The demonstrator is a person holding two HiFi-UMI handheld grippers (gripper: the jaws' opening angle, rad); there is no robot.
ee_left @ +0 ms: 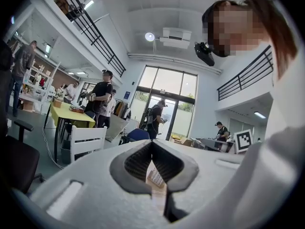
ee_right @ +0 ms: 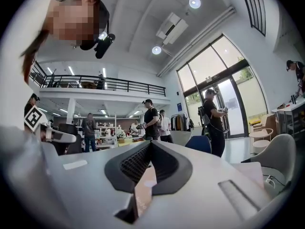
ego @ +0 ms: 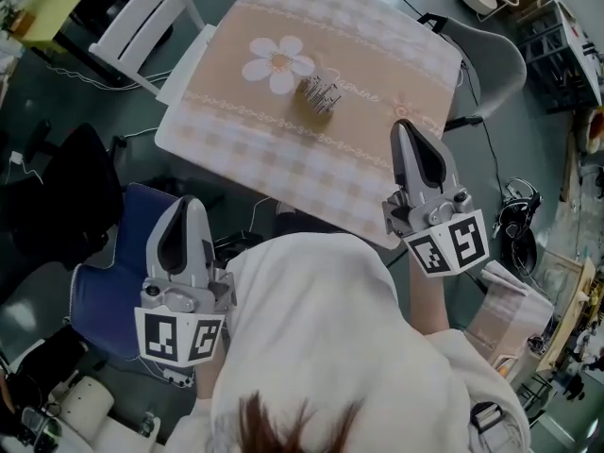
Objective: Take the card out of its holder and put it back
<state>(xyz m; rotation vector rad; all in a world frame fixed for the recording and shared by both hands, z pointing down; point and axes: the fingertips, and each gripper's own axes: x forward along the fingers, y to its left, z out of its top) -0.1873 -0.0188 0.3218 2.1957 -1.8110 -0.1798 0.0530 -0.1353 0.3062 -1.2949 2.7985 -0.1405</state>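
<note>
brown hair [ego: 274, 421] and a white top [ego: 321, 328] sit closest, with the left gripper [ego: 188, 206] and right gripper [ego: 406, 130] beyond, each pair of jaws pressed together on nothing, well apart from the small silvery card holder [ego: 319, 98] standing, card [ego: 322, 90] inside, on the beige checked tablecloth [ego: 283, 154].

Head camera looks steeply down from above the person [ego: 321, 347] onto the bench [ego: 377, 55], with the left hand-held gripper [ego: 188, 204] and right hand-held gripper [ego: 405, 126] close below. On each rides a wide-angle camera, set just behind the jaws and facing level. Head and left gripper views share the card holder [ego: 319, 94]; both gripper views catch the glazed entrance [ee_left: 167, 92].
</note>
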